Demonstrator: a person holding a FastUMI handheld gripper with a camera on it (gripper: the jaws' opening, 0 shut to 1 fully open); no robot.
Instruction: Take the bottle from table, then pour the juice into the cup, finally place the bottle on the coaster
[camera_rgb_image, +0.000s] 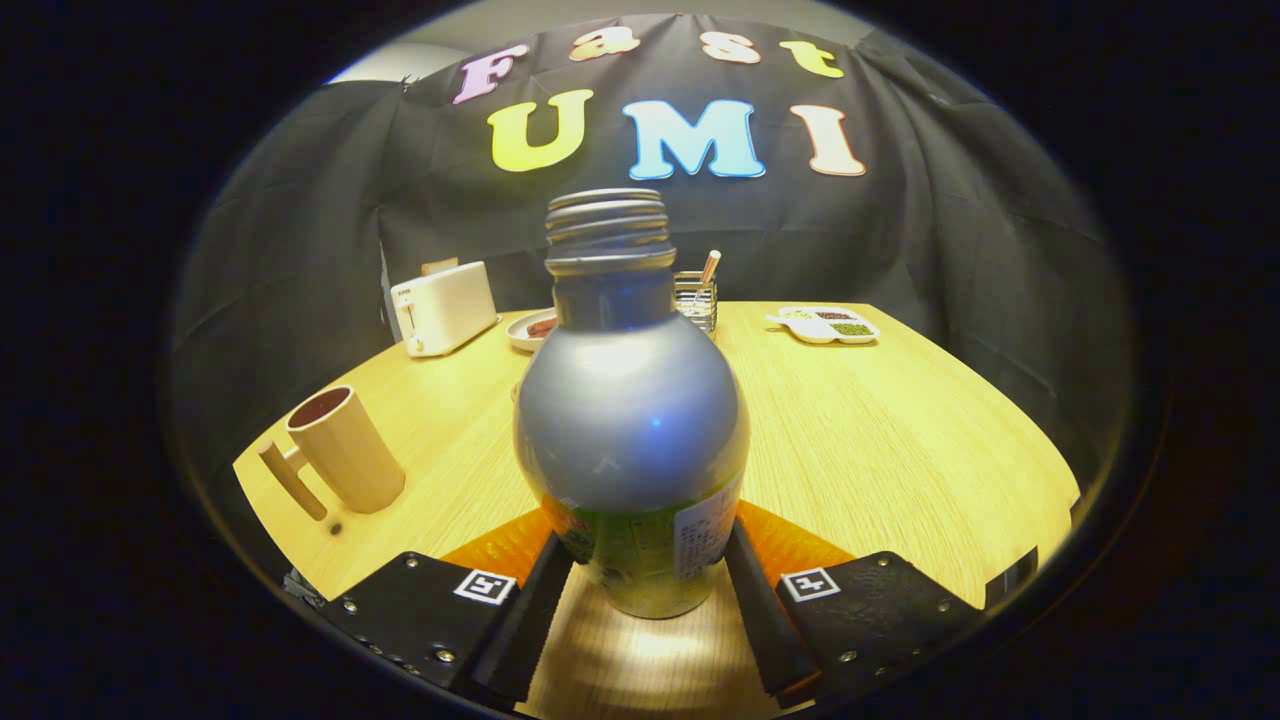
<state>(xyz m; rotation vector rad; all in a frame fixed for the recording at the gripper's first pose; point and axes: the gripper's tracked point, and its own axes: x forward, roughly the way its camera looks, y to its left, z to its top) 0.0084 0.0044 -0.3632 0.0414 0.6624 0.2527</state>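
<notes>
Off to the left a tan cup (340, 450) is standing on the wooden tabletop (880, 440), a white toaster (445, 307) sitting farther back. In the middle, the gripper (640, 590) is clamping the uncapped silver bottle (630, 420) upright, both fingers pressing its lower body. Beyond it to the right, a divided snack tray (828, 324) is lying.

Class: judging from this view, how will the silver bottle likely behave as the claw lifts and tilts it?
The bottle looks rigid, so the claw, pressing its lower body from both sides, probably won't dent it. Its smooth, rounded, glossy wall might slip. With no cap on, tilting would likely spill.
</notes>
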